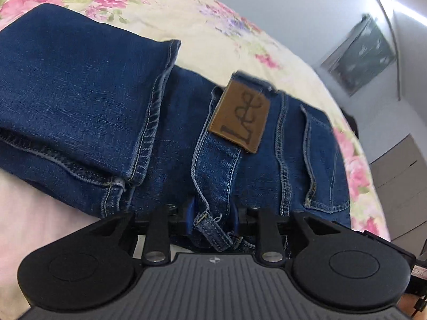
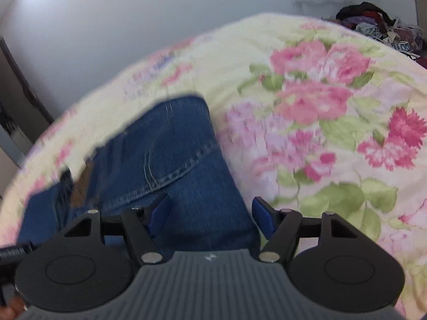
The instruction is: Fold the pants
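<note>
We're on the jeans (image 1: 88,93) now, dark blue denim folded over on the floral bedspread (image 1: 186,18), leg hems lying across the seat near the brown leather patch (image 1: 238,114). Our left gripper (image 1: 213,212) has its blue fingers (image 1: 190,214) drawn in narrow around the waistband, a belt loop (image 1: 213,229) bunched right between them; whether the pads actually press the cloth, we cannot tell, since the denim covers the tips. Over on the right view, everything's smeared with blur. Our right gripper (image 2: 210,213) has its fingers (image 2: 263,213) spread wide, straddling a fold of the jeans (image 2: 170,138), one finger over the denim and the other at its edge by the bedspread (image 2: 320,106), neither clearly pressing. The far end of the jeans there is too blurred to read. Both grippers tilt steeply down toward the bed. A pile of clothes (image 2: 373,24) sits at the far corner, soft and indistinct.
</note>
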Available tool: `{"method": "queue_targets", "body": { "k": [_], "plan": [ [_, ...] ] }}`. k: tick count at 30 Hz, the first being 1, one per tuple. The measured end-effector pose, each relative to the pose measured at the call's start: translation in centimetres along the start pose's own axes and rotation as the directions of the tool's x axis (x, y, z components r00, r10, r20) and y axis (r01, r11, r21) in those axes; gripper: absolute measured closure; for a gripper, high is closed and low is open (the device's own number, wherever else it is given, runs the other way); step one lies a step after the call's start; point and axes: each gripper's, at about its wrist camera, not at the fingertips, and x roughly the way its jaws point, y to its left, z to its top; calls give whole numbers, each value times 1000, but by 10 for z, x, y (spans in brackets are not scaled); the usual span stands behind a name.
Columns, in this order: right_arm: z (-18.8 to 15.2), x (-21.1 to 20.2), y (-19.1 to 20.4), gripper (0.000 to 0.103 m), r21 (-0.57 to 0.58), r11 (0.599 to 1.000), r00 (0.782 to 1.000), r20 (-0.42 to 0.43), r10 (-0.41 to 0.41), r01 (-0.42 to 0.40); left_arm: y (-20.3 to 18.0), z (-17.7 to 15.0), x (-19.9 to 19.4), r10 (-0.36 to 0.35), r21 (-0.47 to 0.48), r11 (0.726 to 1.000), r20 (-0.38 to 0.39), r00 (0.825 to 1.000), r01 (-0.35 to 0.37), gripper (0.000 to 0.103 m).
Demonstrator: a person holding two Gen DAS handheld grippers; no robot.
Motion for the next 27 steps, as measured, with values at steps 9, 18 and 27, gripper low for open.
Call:
{"method": "queue_targets", "body": {
  "k": [9,18,27],
  "plan": [
    [2,-43,-2,44,-8,999,973,228,35,-34,9,2,-13,-36,-22,999,-3,999,36,67],
    [2,-61,-26,60,167,980,970,234,67,-108,17,11,-28,-92,-53,995,-39,995,89,60],
    [-6,-56,24,60,-122,991,961,263,82,-51,79,14,-94,-99,-134,985,77,992,108,41]
  ]
}}
